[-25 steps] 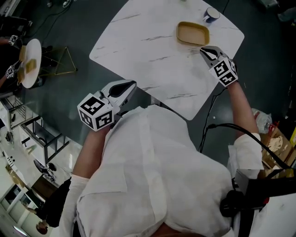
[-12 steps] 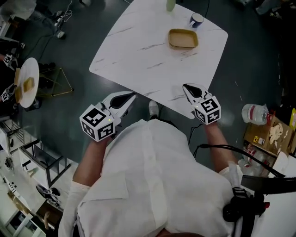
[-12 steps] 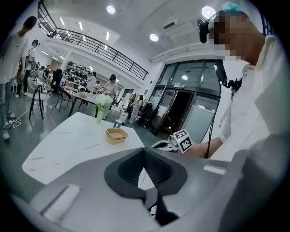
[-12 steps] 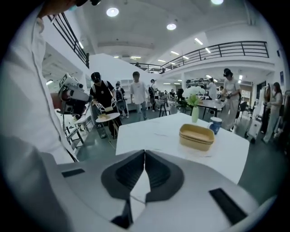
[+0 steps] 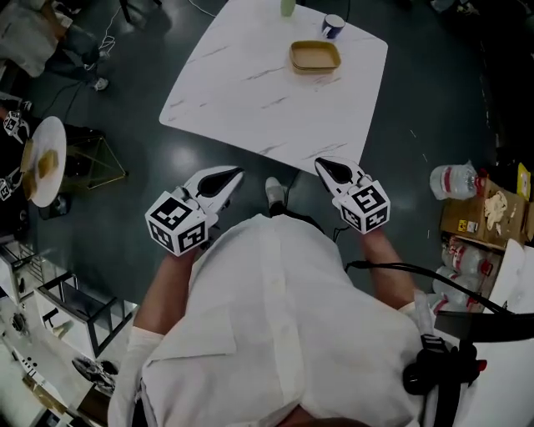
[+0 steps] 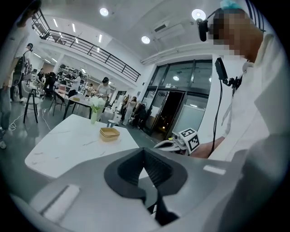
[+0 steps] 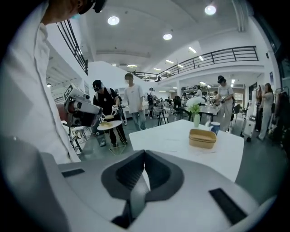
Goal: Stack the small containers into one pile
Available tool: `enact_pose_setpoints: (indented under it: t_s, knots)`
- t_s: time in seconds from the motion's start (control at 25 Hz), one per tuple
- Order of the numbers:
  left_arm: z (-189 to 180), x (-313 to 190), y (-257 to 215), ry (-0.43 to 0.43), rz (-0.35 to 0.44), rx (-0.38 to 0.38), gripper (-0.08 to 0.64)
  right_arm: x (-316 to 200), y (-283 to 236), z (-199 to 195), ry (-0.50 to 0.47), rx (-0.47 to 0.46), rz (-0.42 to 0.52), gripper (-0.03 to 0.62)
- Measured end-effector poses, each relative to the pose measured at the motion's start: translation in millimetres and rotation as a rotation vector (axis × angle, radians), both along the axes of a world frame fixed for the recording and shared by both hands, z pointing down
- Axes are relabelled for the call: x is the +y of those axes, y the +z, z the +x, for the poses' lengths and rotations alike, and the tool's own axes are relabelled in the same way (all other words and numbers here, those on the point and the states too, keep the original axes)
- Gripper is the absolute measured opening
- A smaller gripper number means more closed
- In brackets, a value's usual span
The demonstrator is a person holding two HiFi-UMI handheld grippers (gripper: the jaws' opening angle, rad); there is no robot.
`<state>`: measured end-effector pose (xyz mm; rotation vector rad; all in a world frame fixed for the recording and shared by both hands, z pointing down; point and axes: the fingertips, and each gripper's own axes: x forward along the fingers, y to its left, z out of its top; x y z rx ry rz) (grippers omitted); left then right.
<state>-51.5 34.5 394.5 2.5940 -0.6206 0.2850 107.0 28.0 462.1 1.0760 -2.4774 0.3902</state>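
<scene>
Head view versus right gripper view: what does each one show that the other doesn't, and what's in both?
Only the head view: the plastic bottle on the floor and the cardboard box beside it. Only the right gripper view: the ceiling lights, the balcony railing, and the right gripper seen along its jaws, shut with nothing between them. Both: the white marble table, the tan containers stacked on it, and the blue cup next to them.
</scene>
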Motion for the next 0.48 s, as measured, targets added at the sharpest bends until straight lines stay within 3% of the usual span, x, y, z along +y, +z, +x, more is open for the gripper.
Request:
enact_pose_setpoints:
  t_s: [0.48]
  knots:
    - [-18.3, 61.8, 2.8, 0.022, -0.004, 0.005, 0.006, 76.0, -10.1, -32.7, 0.034, -0.017, 0.014, 0.006]
